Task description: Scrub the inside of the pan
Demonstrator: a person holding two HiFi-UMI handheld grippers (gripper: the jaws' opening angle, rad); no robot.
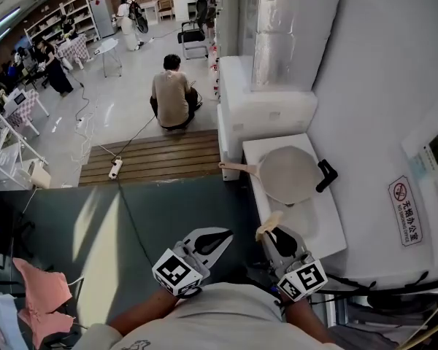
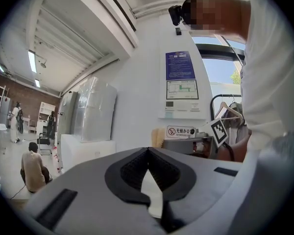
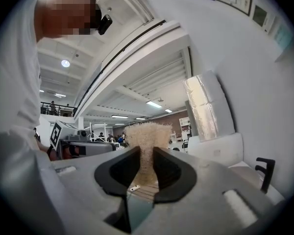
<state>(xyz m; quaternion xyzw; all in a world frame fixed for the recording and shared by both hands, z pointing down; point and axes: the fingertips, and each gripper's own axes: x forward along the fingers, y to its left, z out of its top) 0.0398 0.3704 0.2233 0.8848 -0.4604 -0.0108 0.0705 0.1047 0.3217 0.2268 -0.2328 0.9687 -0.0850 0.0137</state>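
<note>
Two claws were in my sight. My left claw [image 1: 217, 238] was closed tight with nothing in it. My right claw [image 1: 274, 233] pinched a beige scrubber [image 3: 147, 138] that stood past its tips. The pan [image 1: 288, 175] lay flat on the white desk [image 1: 328, 228] ahead of the right claw, clear of both claws.

A white worktop [image 1: 330, 233] is seen set against the wall on its right side. One pan [image 1: 288, 173] is laid on the far half of the worktop. Its wooden handle [image 1: 237, 168] is run out past the worktop's left edge, and its black handle [image 1: 326, 175] is turned toward the right edge.
</note>
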